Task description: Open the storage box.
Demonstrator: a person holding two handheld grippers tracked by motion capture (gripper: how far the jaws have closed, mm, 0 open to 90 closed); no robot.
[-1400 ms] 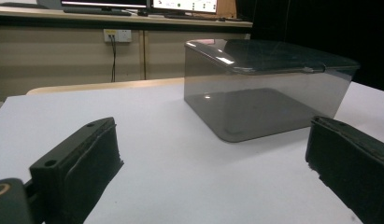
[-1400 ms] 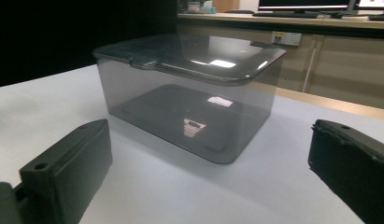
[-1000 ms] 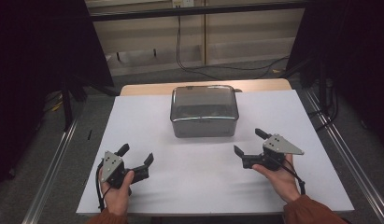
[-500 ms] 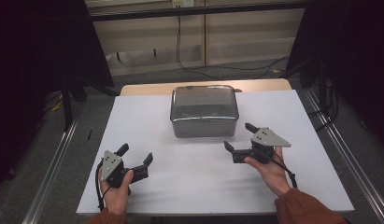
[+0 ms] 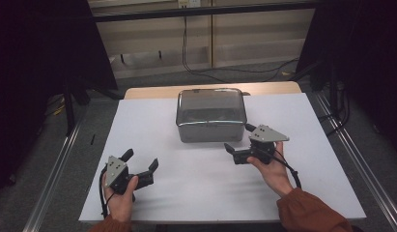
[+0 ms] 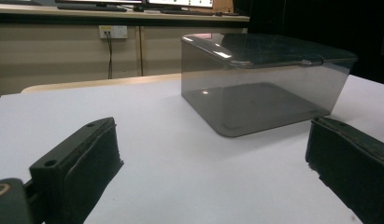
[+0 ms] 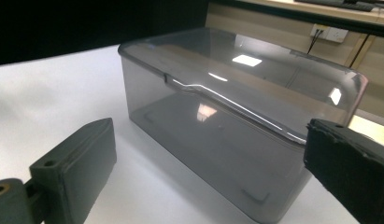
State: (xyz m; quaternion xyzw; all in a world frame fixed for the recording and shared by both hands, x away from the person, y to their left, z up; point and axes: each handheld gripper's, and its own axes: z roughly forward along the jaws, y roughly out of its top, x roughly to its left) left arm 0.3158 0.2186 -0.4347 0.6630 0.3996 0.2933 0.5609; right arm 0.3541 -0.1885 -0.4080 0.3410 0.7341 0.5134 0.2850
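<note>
A smoky clear plastic box (image 5: 211, 114) with its lid on stands at the middle back of the white table top (image 5: 152, 125); it looks empty. My right gripper (image 5: 238, 137) is open just off the box's front right corner, jaws pointing left and toward it. In the right gripper view the box (image 7: 236, 112) looms close between the spread jaws. My left gripper (image 5: 141, 160) rests open near the front left, well short of the box. From the left gripper view the box (image 6: 259, 84) sits farther off, up and right.
The white top lies on a wooden table (image 5: 152, 92) whose back edge shows behind the box. Metal rails (image 5: 58, 159) run along both sides on the floor. Cables (image 5: 196, 58) hang by the wall behind. Bare white surface lies between the two hands.
My right gripper has moved left and forward, from the right side of the table up to the box's front right corner. The left gripper has stayed put.
</note>
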